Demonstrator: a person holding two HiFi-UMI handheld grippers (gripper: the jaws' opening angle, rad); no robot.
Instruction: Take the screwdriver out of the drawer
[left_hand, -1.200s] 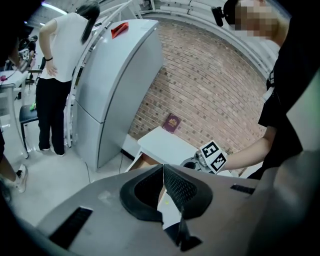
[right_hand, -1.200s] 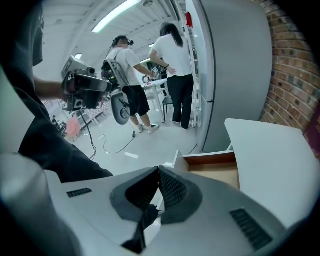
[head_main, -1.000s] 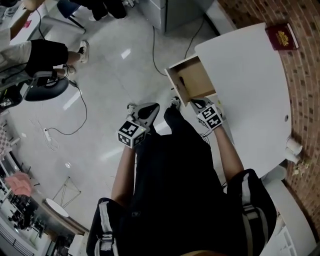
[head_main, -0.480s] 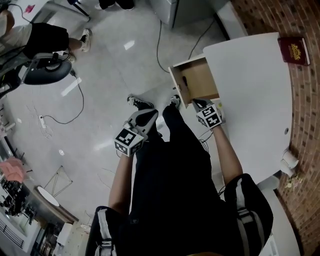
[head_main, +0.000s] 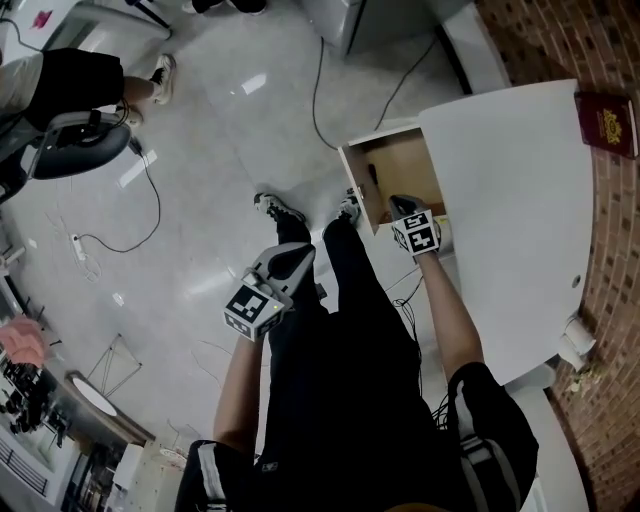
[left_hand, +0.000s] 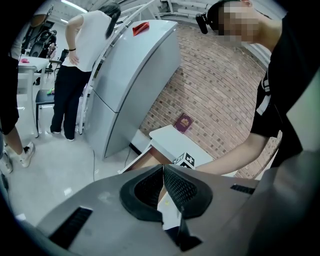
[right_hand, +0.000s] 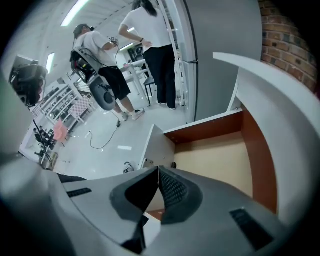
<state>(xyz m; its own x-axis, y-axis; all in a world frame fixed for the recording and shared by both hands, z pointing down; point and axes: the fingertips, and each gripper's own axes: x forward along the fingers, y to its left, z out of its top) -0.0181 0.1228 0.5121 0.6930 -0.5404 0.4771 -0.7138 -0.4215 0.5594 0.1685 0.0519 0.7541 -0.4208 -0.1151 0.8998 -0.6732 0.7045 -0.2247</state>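
Observation:
The wooden drawer (head_main: 400, 165) stands pulled out from the white table (head_main: 520, 200). A dark slim screwdriver (head_main: 372, 177) lies inside, near the drawer's front panel. My right gripper (head_main: 401, 204) is shut and empty at the drawer's near side edge. In the right gripper view the jaws (right_hand: 159, 169) meet over the drawer's pale floor (right_hand: 220, 160), and a small dark tip (right_hand: 173, 165) shows just past them. My left gripper (head_main: 300, 250) is shut and empty, held over the person's leg, away from the drawer. In the left gripper view the left gripper (left_hand: 163, 167) has its pads pressed together.
A dark red booklet (head_main: 608, 108) lies on the table's far corner by the brick wall. A grey cabinet (left_hand: 130, 85) stands beyond the drawer. Cables (head_main: 160, 210) run across the shiny floor. People stand and sit at the far left (head_main: 70, 85). Cups (head_main: 575, 340) sit near the table's right edge.
The left gripper has drawn back from the shoes towards the person's body. The right gripper stays at the drawer's near edge. The head view has shifted slightly.

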